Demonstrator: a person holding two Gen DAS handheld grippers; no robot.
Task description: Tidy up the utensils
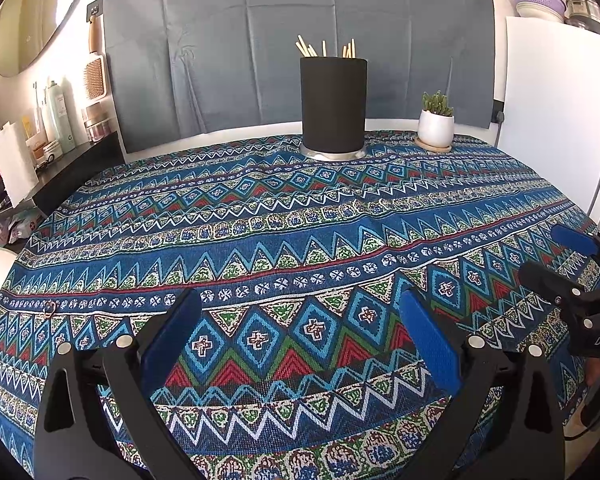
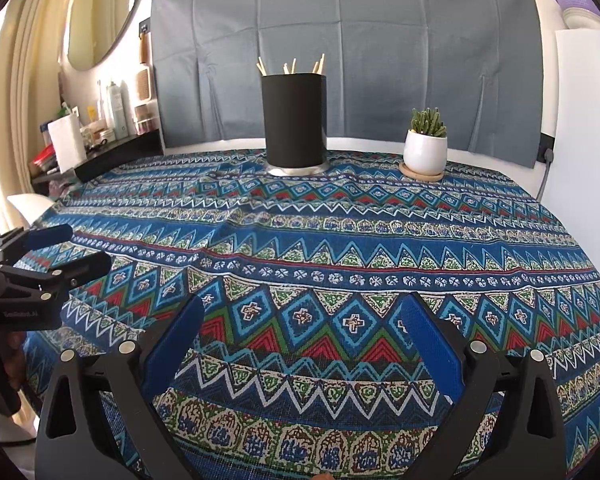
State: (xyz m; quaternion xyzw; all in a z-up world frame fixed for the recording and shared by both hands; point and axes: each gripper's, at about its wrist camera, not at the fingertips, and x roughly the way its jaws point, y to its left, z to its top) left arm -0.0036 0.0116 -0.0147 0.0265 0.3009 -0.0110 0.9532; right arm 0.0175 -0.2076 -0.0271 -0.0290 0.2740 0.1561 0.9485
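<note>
Black utensil holder (image 1: 333, 106) upright at the table's (image 1: 260, 240) far edge, wooden chopsticks (image 1: 326, 48) standing vertically inside, tips up, potted succulent (image 1: 436, 122) just right of holder, left hand-held gripper (image 1: 300, 324) spread apart, empty, right hand-held gripper (image 2: 300, 328) spread apart, empty, "DAS" partly readable on its body.

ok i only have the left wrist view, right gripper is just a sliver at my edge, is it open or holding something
Observer: The right gripper is wide open and holds nothing; only the tablecloth shows between its fingers.
Operator: and how does my left one look from that side
Observer: The left gripper shows side-on at the left edge of the right wrist view, fingers apart, nothing held.
Operator: anything further left that i miss
Observer: A pale yellow curtain hangs to the left of the round mirror.
</note>
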